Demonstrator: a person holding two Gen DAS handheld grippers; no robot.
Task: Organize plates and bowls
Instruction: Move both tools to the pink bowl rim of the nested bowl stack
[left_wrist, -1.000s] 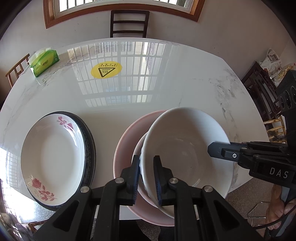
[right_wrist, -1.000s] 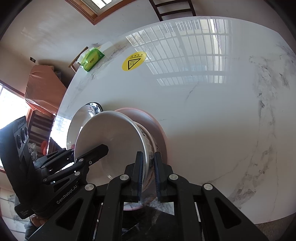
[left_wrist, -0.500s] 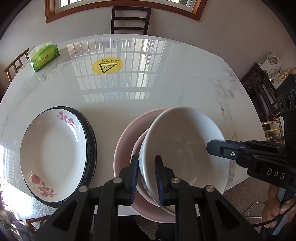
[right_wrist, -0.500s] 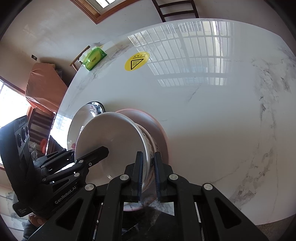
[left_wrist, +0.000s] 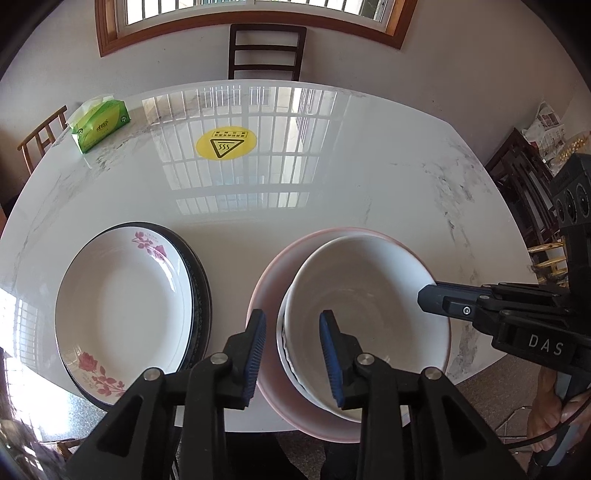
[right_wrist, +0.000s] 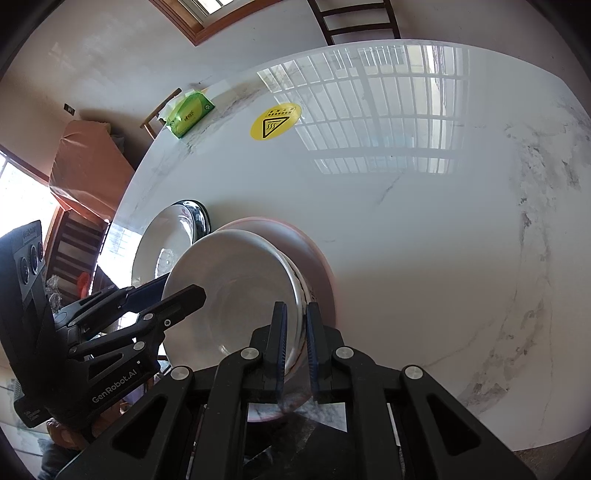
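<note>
A white bowl (left_wrist: 365, 291) sits nested in a second bowl on a pink plate (left_wrist: 269, 280) near the table's front edge. My left gripper (left_wrist: 291, 317) straddles the bowl's near-left rim; its jaws are opening and the blue pads stand clear of the rim on both sides. My right gripper (right_wrist: 296, 308) is shut on the opposite rim of the white bowl (right_wrist: 229, 288), and it reaches in from the right in the left wrist view (left_wrist: 424, 293). To the left, a white floral plate (left_wrist: 122, 299) lies on a dark-rimmed plate (left_wrist: 201, 280).
The white marble table (left_wrist: 332, 177) carries a green tissue pack (left_wrist: 99, 127) at its far left and a yellow warning sticker (left_wrist: 226, 144) in the middle. A dark chair (left_wrist: 266, 51) stands behind it. Dark furniture (left_wrist: 524, 177) crowds the right side.
My left gripper's jaws have spread apart and let go of the bowl's rim. The bowl now rests flatter in the stack. The right gripper keeps its grip.
</note>
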